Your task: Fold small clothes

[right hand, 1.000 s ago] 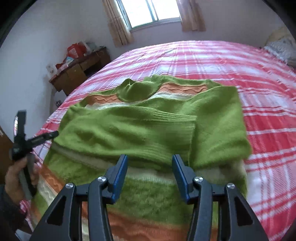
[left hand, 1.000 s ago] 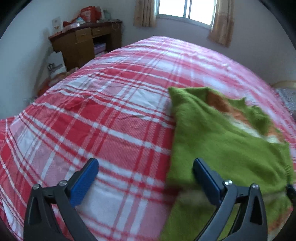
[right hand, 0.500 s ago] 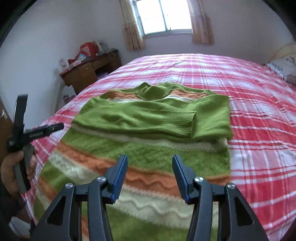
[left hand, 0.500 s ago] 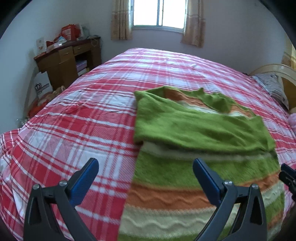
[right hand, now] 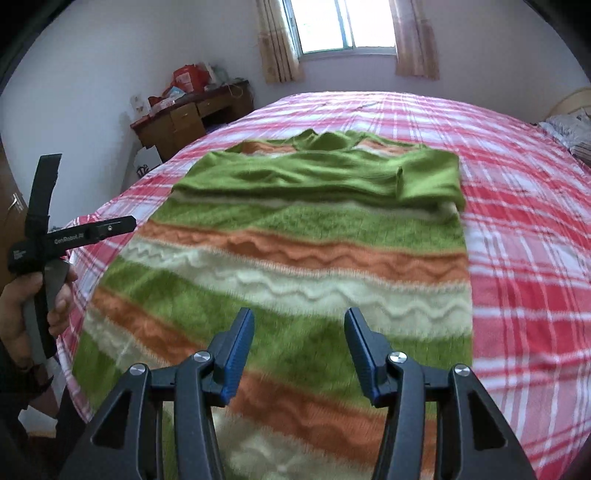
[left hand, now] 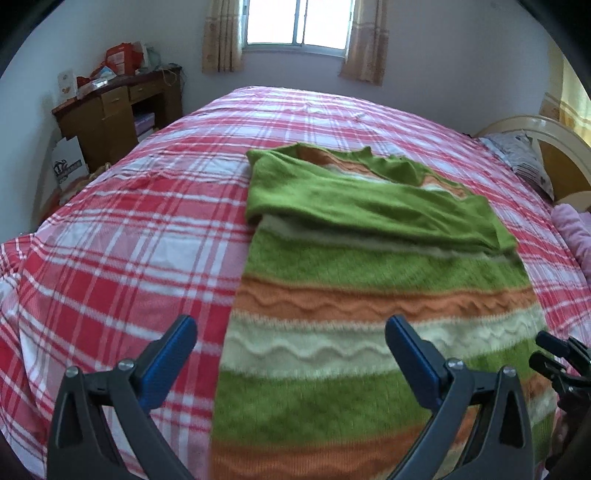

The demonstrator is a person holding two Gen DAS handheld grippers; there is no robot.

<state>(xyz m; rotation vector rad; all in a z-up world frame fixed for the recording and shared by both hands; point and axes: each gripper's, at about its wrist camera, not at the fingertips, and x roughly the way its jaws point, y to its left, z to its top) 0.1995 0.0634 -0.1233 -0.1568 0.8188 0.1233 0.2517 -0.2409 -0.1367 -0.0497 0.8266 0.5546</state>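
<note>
I am holding my left gripper above the near end of the bed, its blue pads standing wide apart with nothing between them; one pad is hanging over the plaid sheet, the other over the sweater. I am holding my right gripper over the same garment, its jaws standing partly apart and clamping nothing. The striped green, orange and cream sweater is lying flat on the red plaid bed, collar toward the window, with both green sleeves lying folded across the chest. My left hand is gripping its handle at the sweater's left edge. A wooden desk is standing by the far wall.
</note>
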